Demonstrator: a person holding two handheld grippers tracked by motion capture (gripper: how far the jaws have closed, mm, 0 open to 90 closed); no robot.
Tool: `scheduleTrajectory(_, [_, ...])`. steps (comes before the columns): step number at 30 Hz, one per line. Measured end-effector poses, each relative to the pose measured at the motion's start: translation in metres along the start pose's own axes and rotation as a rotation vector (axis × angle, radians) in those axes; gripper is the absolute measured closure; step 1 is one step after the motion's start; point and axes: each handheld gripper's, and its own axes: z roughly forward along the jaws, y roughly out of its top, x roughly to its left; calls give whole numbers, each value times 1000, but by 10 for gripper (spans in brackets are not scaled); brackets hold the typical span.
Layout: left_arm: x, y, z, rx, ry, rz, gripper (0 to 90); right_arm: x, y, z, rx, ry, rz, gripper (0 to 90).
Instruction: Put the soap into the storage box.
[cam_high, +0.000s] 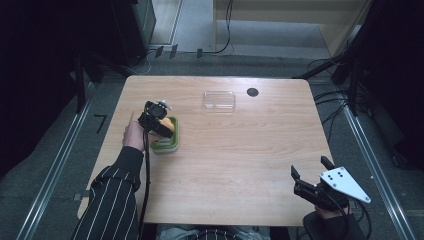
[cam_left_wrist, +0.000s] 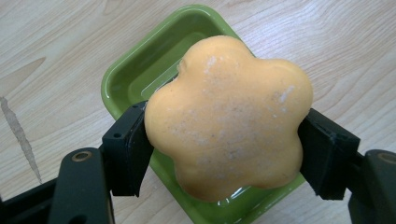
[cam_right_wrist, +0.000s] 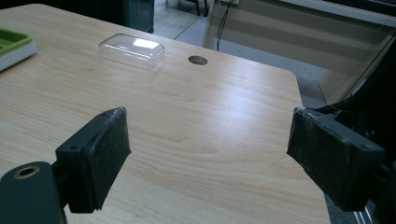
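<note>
Looking down from the high view, the left gripper (cam_high: 161, 121) covers most of the green dish (cam_high: 173, 141) on the tabletop (cam_high: 240, 150); the right gripper (cam_high: 311, 172) waits near the front edge. In the left gripper view, jaws clamp an orange flower-shaped soap (cam_left_wrist: 227, 116) above the dish, hiding its middle. In the right gripper view, jaws stand apart; a clear lid (cam_right_wrist: 132, 50) lies far off. No writing is readable.

Green dish (cam_left_wrist: 140, 70) partly behind soap (cam_left_wrist: 229, 116)
</note>
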Motion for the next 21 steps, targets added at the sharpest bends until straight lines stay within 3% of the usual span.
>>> scheduleTrajectory(21, [5, -4, 17, 23, 35, 30, 281, 0, 0, -1, -1, -1, 2, 133])
